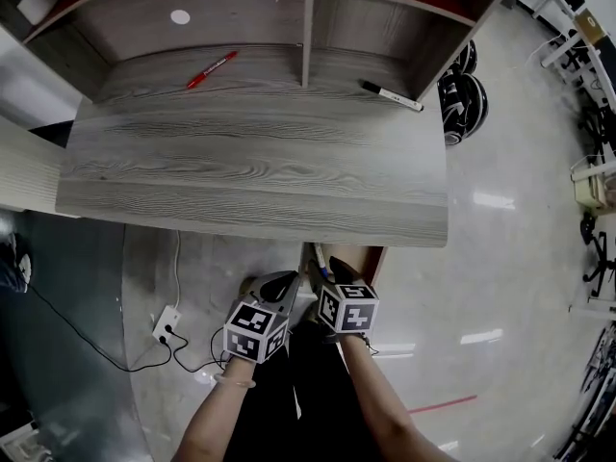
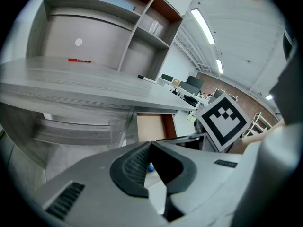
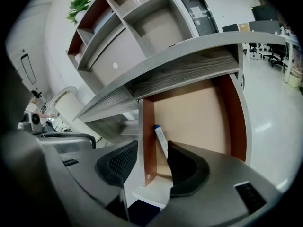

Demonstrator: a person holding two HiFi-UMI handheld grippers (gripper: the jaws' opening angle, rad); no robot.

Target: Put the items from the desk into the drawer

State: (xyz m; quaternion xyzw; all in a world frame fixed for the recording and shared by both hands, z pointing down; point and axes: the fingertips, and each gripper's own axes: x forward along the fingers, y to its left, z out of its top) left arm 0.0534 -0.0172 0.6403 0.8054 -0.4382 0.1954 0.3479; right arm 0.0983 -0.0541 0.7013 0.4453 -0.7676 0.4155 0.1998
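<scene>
Grey wood-grain desk (image 1: 250, 162), slim red marker (image 1: 211, 69)

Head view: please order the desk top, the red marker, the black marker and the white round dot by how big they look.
1. desk top, by far the largest.
2. red marker and black marker: they look about equally long, so I do not rank them.
3. white round dot, the smallest.
</scene>
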